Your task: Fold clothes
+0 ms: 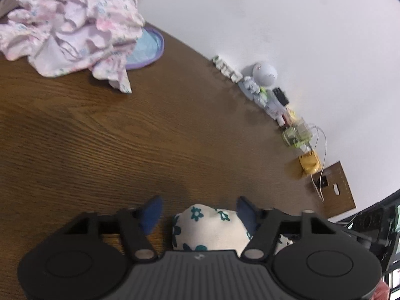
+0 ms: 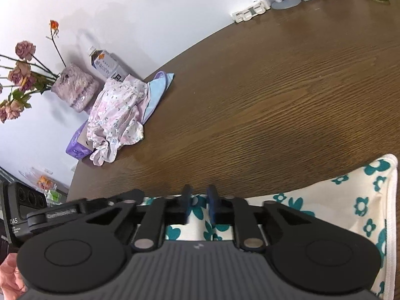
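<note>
The cream cloth with teal flowers lies at the near edge of the table, under both claws. The left claw stands wide, a bunched fold between its pads; the right pad looks to touch it, the left stands clear, so nothing is gripped. The right claw is narrow, with a gap still showing over the fabric; whether it pinches any cloth I cannot tell.

The risk, as I judge it: a claw shutting on too little fabric lets the fold slip out, or catches two layers and drags the fold askew. So near the edge, the cloth could slide off.

Ahead lies open wood. The pink heap sits well apart at the far left; small clutter lines the wall.
</note>
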